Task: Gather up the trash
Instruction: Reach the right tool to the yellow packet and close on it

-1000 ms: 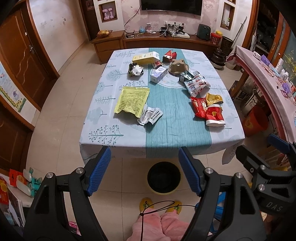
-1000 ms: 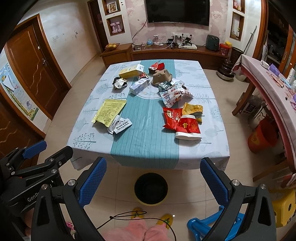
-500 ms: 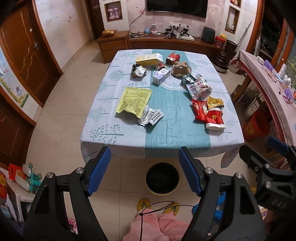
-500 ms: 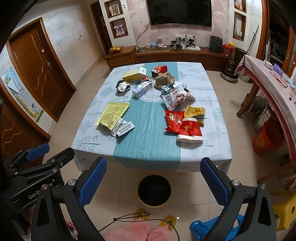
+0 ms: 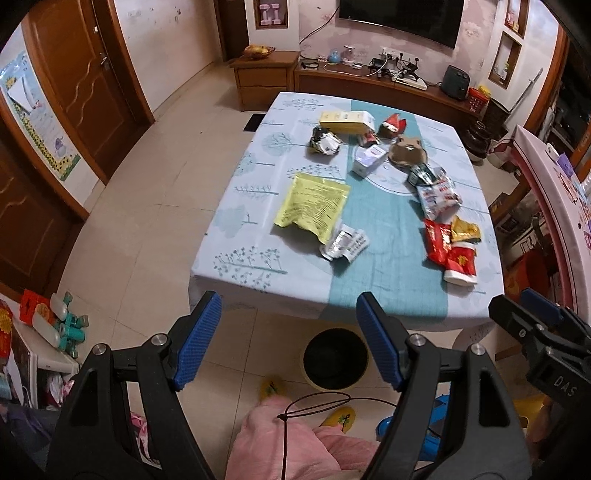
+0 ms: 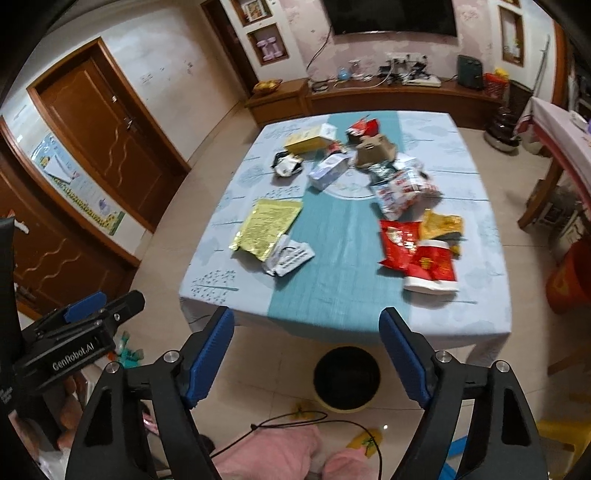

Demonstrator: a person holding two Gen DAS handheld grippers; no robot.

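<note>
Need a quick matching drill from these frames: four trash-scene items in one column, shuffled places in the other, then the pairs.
Items:
1. yellow foil bag
2. red-and-white cup
3. black bin
4. yellow box

Places:
A. floor, by the table's near edge
B. far end of the table
C. near right part of the table, on its side
D. left half of the table, lying flat

Pairs: 1-D, 2-C, 3-A, 4-B

Home living/dining room: wall-mounted TV (image 5: 400,16) over wooden media console (image 5: 384,83), cloth-covered dining table (image 5: 258,221), panelled wooden doors (image 6: 110,136).
</note>
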